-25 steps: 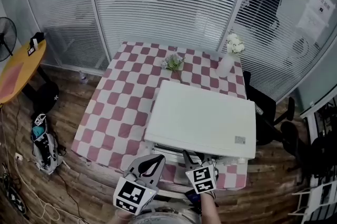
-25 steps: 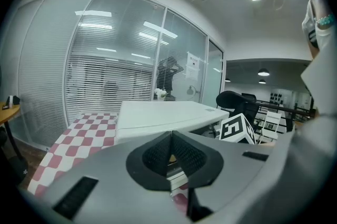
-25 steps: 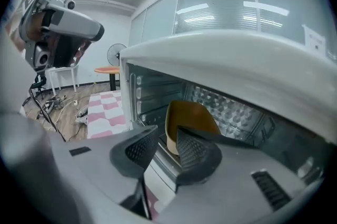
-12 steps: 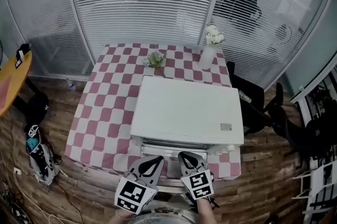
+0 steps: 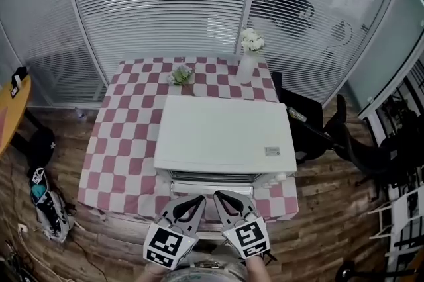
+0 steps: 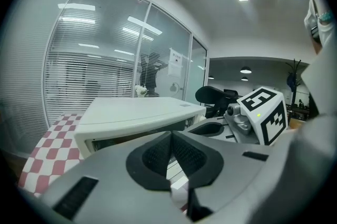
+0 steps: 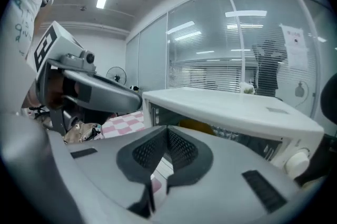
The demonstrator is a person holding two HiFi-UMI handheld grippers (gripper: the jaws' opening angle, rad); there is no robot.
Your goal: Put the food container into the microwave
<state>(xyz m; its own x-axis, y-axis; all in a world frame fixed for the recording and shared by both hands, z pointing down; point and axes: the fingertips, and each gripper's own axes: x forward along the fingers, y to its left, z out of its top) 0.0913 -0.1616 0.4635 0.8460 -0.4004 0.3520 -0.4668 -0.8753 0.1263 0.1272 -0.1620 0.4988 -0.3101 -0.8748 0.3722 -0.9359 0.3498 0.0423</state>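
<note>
Left gripper (image 5: 191, 202): I am holding it with its jaws pressed together on nothing, low in front of the microwave (image 5: 225, 135).

Right gripper (image 5: 225, 200): I am carrying it just beside the left one. Its jaws have just been closing and are meeting with nothing between them.

Food container (image 7: 197, 125): showing as a yellow shape behind the microwave's front, in the right gripper view only.

Microwave: white, sitting on the near right part of the table (image 5: 126, 141), which is wearing a pink-and-white checked cloth.

Vase (image 5: 245, 65): holding white flowers, standing at the table's far edge.

Small green posy (image 5: 180, 75): lying left of the vase.
</note>
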